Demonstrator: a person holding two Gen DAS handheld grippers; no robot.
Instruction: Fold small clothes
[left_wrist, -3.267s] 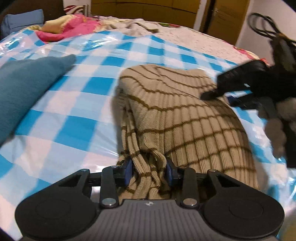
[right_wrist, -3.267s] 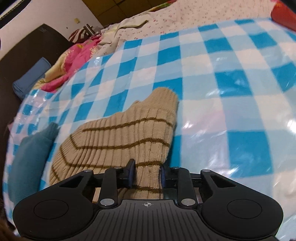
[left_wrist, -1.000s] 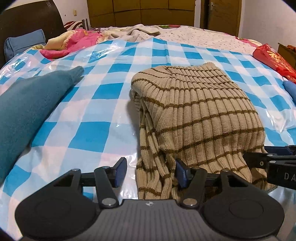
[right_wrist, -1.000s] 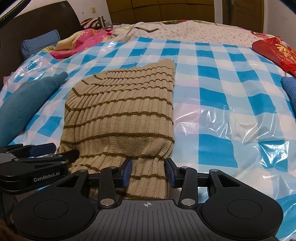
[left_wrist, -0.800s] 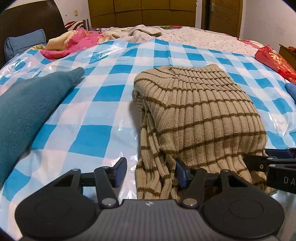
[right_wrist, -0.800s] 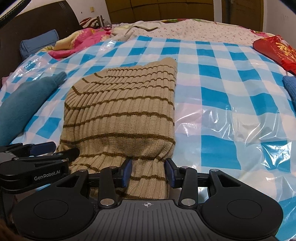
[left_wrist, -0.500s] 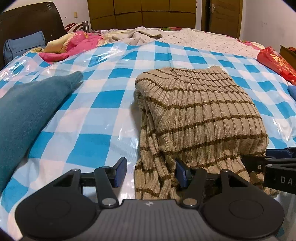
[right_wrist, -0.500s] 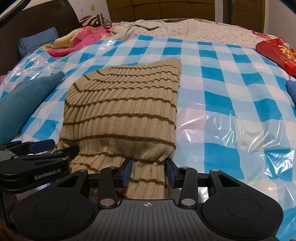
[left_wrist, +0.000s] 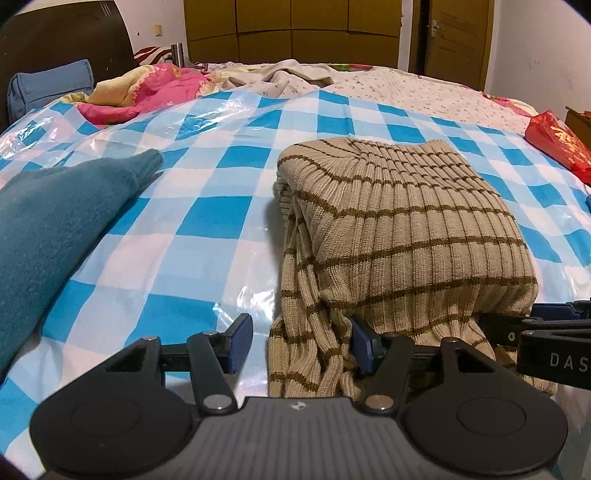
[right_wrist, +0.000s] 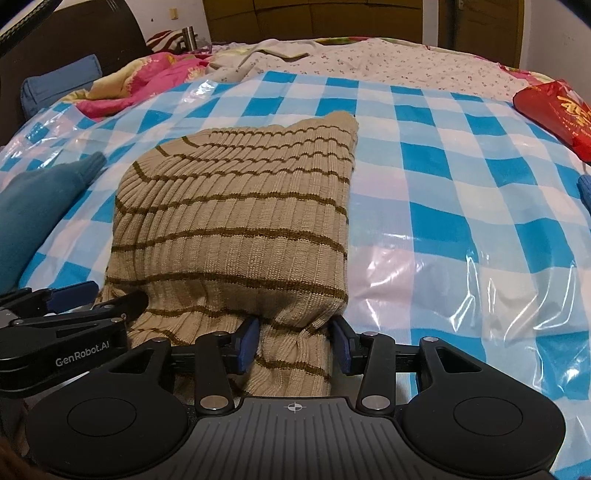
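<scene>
A beige ribbed sweater with brown stripes (left_wrist: 399, 229) (right_wrist: 236, 221) lies folded on the blue-and-white checked plastic sheet (left_wrist: 192, 229), its near hem hanging toward me. My left gripper (left_wrist: 300, 345) stands wide open at the sweater's near left corner. The cloth brushes its right pad and its left pad is clear. My right gripper (right_wrist: 295, 345) is at the near right corner. Its jaws are opening and the hem sits loosely between the blue pads. Each gripper shows at the edge of the other's view.
A teal garment (left_wrist: 48, 229) lies to the left of the sweater. A red bag (right_wrist: 554, 107) and a blue item (right_wrist: 583, 192) sit at the right edge. A pink blanket (left_wrist: 155, 88), a blue pillow (left_wrist: 44, 88) and rumpled bedding lie at the back, before a wardrobe.
Both grippers were shut on the sweater's hem earlier and have since let go. Over the last second both drew back toward me a little, and the right jaws widened slightly.
</scene>
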